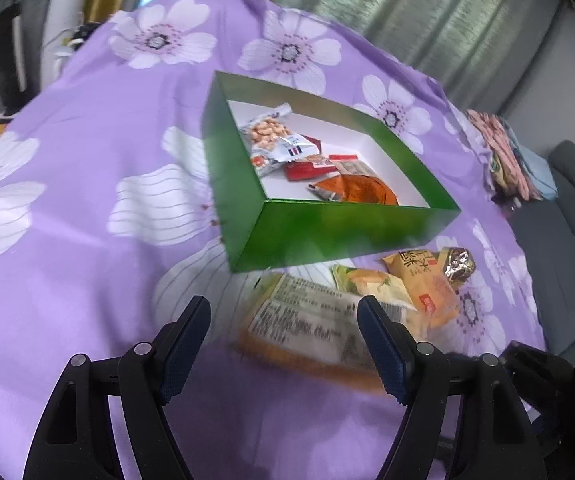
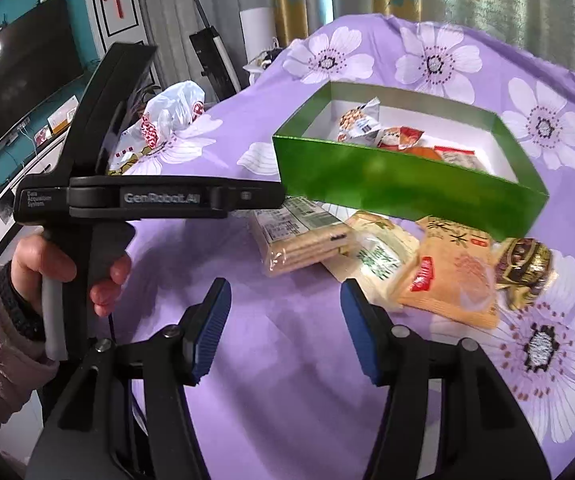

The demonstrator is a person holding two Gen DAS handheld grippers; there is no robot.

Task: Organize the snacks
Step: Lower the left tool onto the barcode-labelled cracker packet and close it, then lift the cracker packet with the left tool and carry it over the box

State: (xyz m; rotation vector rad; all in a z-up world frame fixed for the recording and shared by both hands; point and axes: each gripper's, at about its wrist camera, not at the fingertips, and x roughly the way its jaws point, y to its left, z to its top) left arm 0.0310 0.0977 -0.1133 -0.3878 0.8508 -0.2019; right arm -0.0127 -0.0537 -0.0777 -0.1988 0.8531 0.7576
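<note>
A: What's hard to make out here?

B: The cracker pack (image 1: 307,320) is smeared by motion blur in the left wrist view, so its printed back label can't be read. The near wall of the green box (image 2: 399,188) hides part of the snacks inside in the right wrist view. The foil-wrapped snack (image 2: 525,268) is partly tucked behind the orange packet (image 2: 451,280).

A: Any writing you can read?

B: The left gripper's body (image 2: 159,198) carries "GenRobot.AI" and, smaller, "Data Acquisition System". The orange packet shows large Chinese characters and a red label, too small to read. The peanut bag (image 1: 271,136) in the box has a blue label, illegible.

A: And the grippers?

B: The left gripper (image 1: 283,340) is spread wide, low over the cracker pack; the pack shows between its fingers, though I can't tell whether either pad touches it. The right gripper (image 2: 285,328) is also spread, holding nothing, over bare purple floral cloth (image 2: 287,420).

A: Where do the snacks lie?

B: Four sit on the cloth just in front of the box: cracker pack, green-and-white packet (image 2: 375,256), orange packet, foil snack. Several more lie inside the box.
</note>
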